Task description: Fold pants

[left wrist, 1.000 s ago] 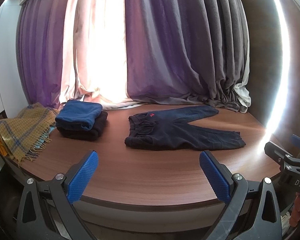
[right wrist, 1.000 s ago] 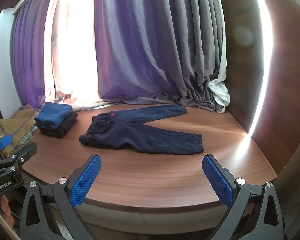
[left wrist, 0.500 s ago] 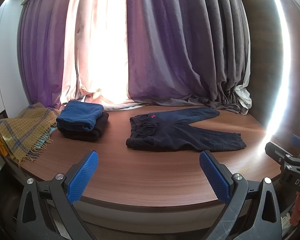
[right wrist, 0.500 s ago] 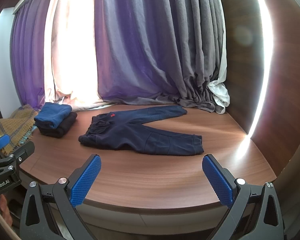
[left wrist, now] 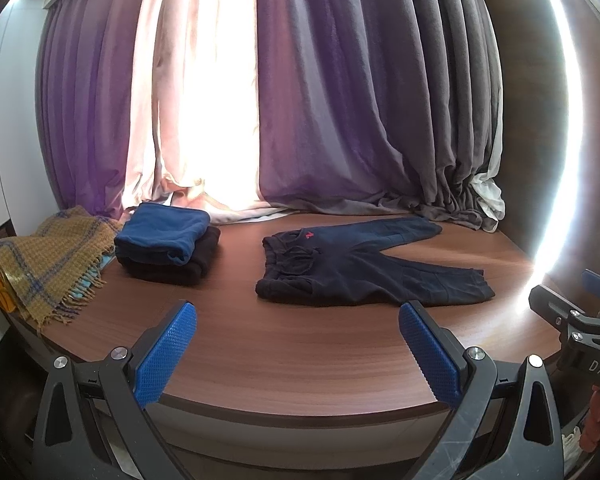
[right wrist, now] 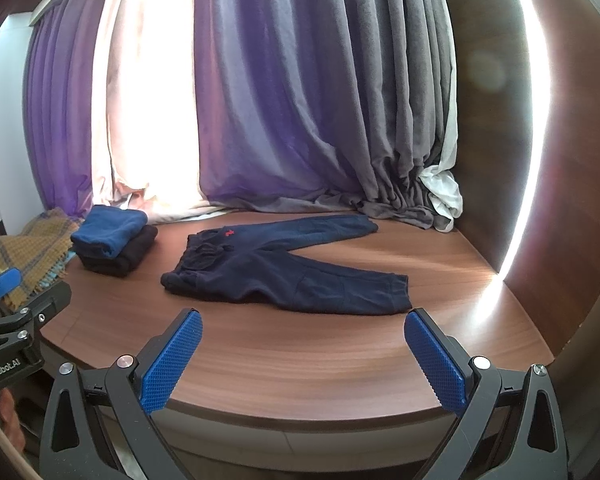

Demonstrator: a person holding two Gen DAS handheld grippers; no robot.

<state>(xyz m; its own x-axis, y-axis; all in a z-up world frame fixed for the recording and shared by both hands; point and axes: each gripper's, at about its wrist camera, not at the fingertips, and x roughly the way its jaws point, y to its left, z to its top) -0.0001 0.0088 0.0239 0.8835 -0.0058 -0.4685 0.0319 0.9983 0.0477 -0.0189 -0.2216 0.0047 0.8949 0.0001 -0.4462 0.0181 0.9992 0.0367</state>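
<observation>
Dark navy pants point(left wrist: 364, 268) with a small red logo lie flat on the wooden table point(left wrist: 292, 344), waistband to the left, legs spread apart to the right; they also show in the right wrist view point(right wrist: 284, 268). My left gripper point(left wrist: 298, 354) is open and empty, held at the table's near edge, short of the pants. My right gripper point(right wrist: 302, 358) is open and empty too, at the near edge, to the right of the left one.
A stack of folded clothes, blue on black point(left wrist: 168, 248), sits left of the pants. A yellow plaid blanket point(left wrist: 48, 264) lies at the far left. Purple and grey curtains point(left wrist: 340, 120) hang behind the table. A wooden wall point(right wrist: 560, 160) stands at the right.
Both grippers have lifted or tilted slightly; the scene sits a little lower in view. The pants and the stack have not moved.
</observation>
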